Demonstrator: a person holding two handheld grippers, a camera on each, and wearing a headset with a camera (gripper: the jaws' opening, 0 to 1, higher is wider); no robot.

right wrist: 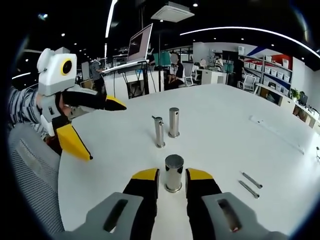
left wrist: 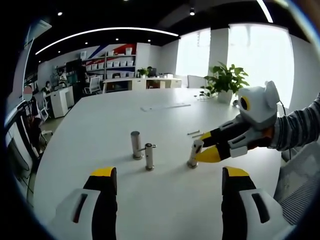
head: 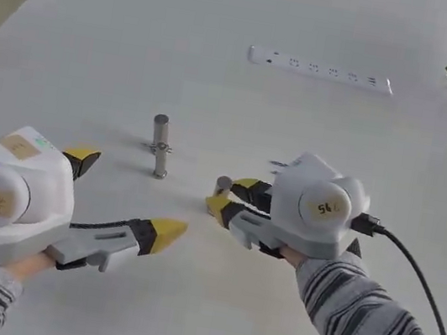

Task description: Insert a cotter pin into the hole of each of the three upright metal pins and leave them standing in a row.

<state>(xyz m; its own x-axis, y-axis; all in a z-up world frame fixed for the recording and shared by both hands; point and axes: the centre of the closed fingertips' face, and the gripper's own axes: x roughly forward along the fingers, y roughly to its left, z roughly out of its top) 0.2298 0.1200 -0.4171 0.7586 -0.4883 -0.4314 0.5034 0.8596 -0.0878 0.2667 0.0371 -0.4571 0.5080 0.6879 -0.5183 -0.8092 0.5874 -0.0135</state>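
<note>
White table: carrying every item listed.
Left gripper: hovering at the near left, jaws spreading wide and gripping nothing.
Right gripper: reaching in from the right, jaws clamping the held metal pin by its sides, its base sitting on the table.
Power strip: lying at the far side.
Second metal pin: standing upright beyond the held one, carrying a fitted cotter pin near its top.
Third metal pin: standing upright just beside the second.
Two loose cotter pins: lying flat, side by side, apart from the row.
</note>
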